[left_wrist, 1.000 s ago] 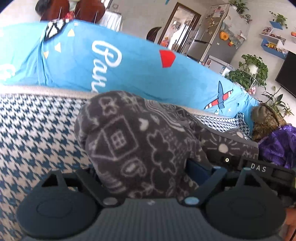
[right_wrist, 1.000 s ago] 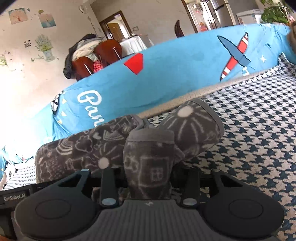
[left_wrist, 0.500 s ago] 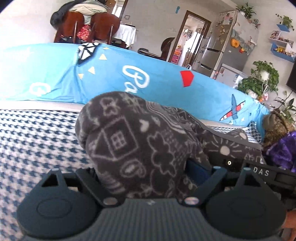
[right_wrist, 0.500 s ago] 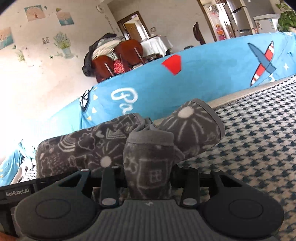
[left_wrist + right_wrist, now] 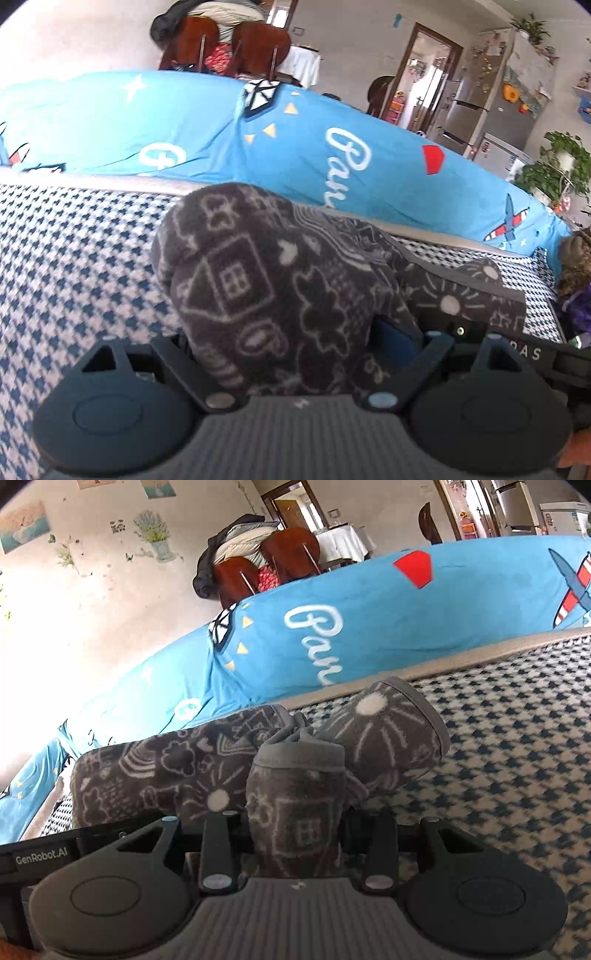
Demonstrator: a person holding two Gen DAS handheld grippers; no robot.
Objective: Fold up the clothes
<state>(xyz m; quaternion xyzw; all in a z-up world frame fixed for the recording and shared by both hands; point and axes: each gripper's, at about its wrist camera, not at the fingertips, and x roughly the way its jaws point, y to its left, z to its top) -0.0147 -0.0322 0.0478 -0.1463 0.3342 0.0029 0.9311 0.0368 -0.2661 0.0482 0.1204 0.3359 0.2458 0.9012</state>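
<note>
A dark grey fleece garment with white doodle houses and flowers is held between both grippers above the houndstooth sofa seat. My left gripper is shut on a thick bunched fold of it. My right gripper is shut on a cuffed end of the same garment, and a second cuffed leg or sleeve sticks out to the right. The right gripper's body shows at the right of the left wrist view. The fingertips are hidden in the cloth.
A bright blue printed cover lies over the sofa back. A brown and purple pile sits at the seat's right end. Chairs, a fridge and plants stand behind.
Both grippers have swung leftward along the sofa with the garment in them. The grip and the garment's shape are unchanged.
</note>
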